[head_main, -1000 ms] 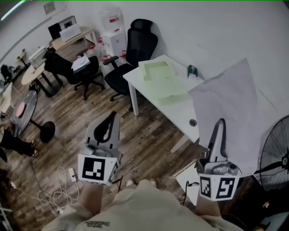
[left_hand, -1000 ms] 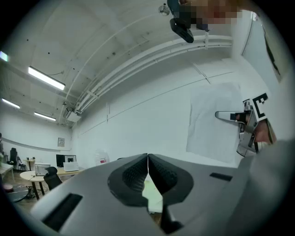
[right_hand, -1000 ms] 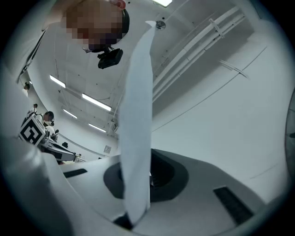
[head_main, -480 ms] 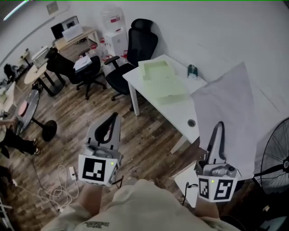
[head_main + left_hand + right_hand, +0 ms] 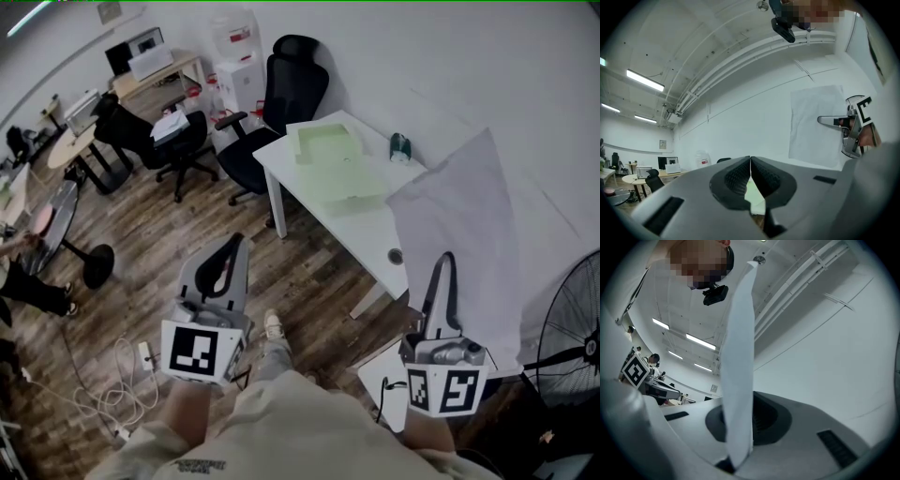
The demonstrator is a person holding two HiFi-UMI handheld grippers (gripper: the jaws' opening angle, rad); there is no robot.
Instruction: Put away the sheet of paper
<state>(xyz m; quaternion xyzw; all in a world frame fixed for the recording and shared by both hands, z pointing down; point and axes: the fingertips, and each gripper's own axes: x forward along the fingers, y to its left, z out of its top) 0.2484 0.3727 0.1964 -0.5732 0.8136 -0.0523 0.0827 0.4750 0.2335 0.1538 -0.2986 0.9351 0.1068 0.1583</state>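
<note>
White and thin, the large rectangular sheet of paper (image 5: 464,239) stands up in the air at the person's right, clear of the white rectangular table (image 5: 373,232). It is pinched near its lower edge by the right gripper (image 5: 444,266), whose jaws are clamped fully together on it (that gripper's own view shows the sheet edge-on, rising straight out from between the pads). The left gripper (image 5: 233,246) is held out over the brown wooden floor (image 5: 187,225), its jaws closed tip to tip on nothing. Pale green flat folders (image 5: 330,148) lie on the table and look like a likely home for the sheet, though that is only a guess. The carry probably goes best slowly, with a firm pinch so the sheet neither flaps nor creases. The free gripper could steady a loose corner, and the sheet should lie flat before release.
</note>
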